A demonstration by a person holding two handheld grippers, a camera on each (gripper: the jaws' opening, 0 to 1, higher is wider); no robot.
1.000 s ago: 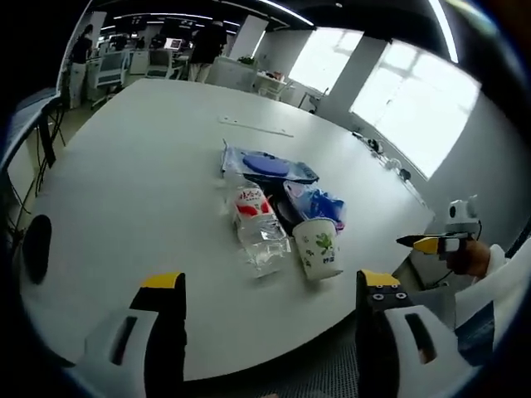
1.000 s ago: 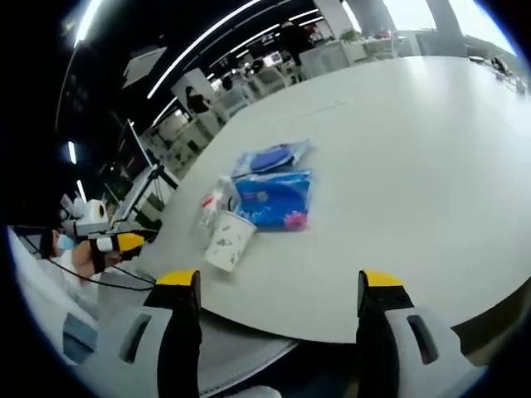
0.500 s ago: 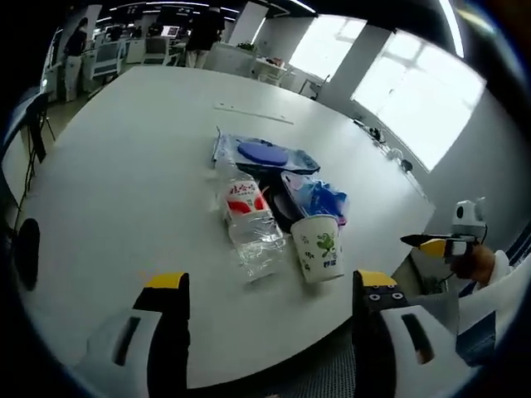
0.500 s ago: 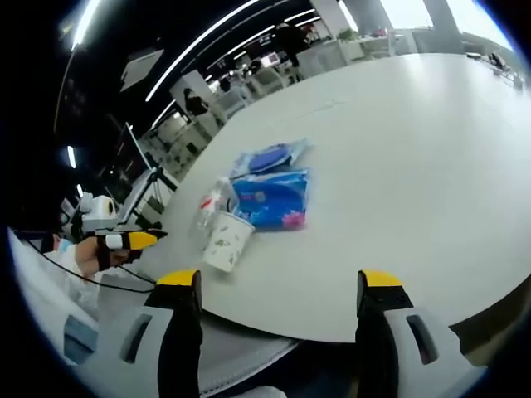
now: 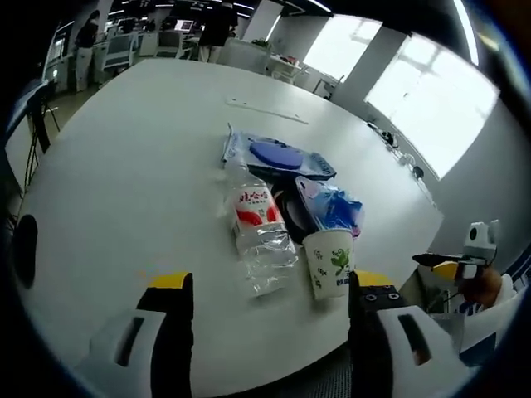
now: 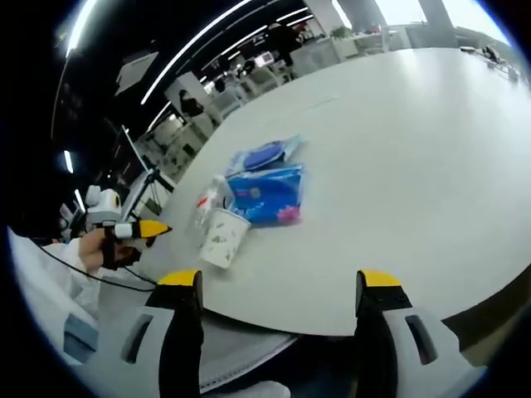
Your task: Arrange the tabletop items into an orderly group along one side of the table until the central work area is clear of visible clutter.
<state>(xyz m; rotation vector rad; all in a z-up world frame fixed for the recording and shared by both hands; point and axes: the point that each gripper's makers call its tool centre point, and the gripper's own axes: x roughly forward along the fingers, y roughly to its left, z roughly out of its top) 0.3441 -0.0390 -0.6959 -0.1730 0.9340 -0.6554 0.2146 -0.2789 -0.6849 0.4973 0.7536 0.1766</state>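
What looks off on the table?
The clear plastic water bottle with a red label lies on its side, looking crumpled, beside the upright white paper cup with a green print. Nothing appears spilled.

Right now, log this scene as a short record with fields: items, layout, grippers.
surface: white table
items: clear water bottle lying flat; paper cup upright; blue tissue pack; flat blue packet
layout: all clustered near the table's near edge
left gripper: open, empty, short of the bottle
right gripper: open, empty
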